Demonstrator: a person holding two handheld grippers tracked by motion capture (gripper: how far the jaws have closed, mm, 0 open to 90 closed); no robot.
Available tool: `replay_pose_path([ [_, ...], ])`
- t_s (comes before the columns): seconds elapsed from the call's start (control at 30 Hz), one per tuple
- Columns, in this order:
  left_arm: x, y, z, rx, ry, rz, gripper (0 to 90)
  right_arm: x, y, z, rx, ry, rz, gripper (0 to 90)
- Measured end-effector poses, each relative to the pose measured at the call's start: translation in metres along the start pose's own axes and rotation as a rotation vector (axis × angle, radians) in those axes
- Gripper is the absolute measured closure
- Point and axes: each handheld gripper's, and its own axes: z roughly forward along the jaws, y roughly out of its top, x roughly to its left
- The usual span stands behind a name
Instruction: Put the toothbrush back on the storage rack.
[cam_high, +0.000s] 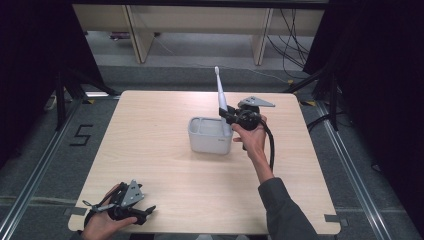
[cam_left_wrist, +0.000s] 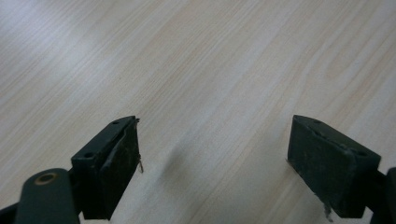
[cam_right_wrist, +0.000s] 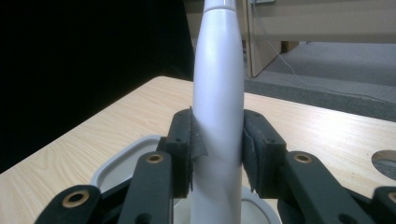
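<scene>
At mid-table, the right claw (cam_high: 226, 116) clamps an upright toothbrush (cam_high: 220, 92) over the holder (cam_high: 210, 135); the left claw (cam_high: 145, 212) gapes apart above bare table (cam_high: 165, 165).

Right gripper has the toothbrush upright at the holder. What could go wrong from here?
1. The right gripper clamps the smooth, tapered toothbrush low on its handle, so it could slip or tilt.
2. The toothbrush is at the right end of the holder; sideways pressure might push or tip the holder.
3. The left gripper is open at the table's near edge, too far off to steady anything.
</scene>
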Motion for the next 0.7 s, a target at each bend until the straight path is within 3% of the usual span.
replay_pose_path([
  [0.13, 0.000, 0.000, 0.000, 0.001, 0.000, 0.000, 16.4, -0.001, -0.003, -0.002, -0.012, -0.008, 0.001, 66.1],
  [0.23, 0.000, 0.000, 0.000, 0.001, -0.001, -0.001, 16.4, -0.003, -0.003, -0.005, -0.016, -0.019, -0.034, 66.1],
  [0.27, 0.000, 0.000, 0.000, -0.001, -0.002, 0.004, 16.4, -0.002, -0.003, -0.005, -0.017, -0.004, -0.010, 66.1],
  [0.4, 0.000, 0.000, 0.000, 0.001, -0.001, 0.009, 16.4, -0.002, -0.004, -0.008, -0.001, -0.019, -0.039, 66.1],
  [0.47, 0.000, 0.000, 0.000, 0.002, -0.002, 0.011, 16.4, -0.001, -0.004, -0.010, 0.007, -0.018, -0.018, 66.1],
  [0.63, 0.000, 0.000, 0.000, 0.002, -0.002, 0.009, 16.4, -0.003, -0.006, -0.011, 0.005, -0.011, -0.057, 66.2],
  [0.7, 0.000, 0.000, 0.000, 0.002, -0.002, 0.008, 16.4, -0.002, -0.007, -0.013, 0.023, -0.025, -0.049, 66.2],
])
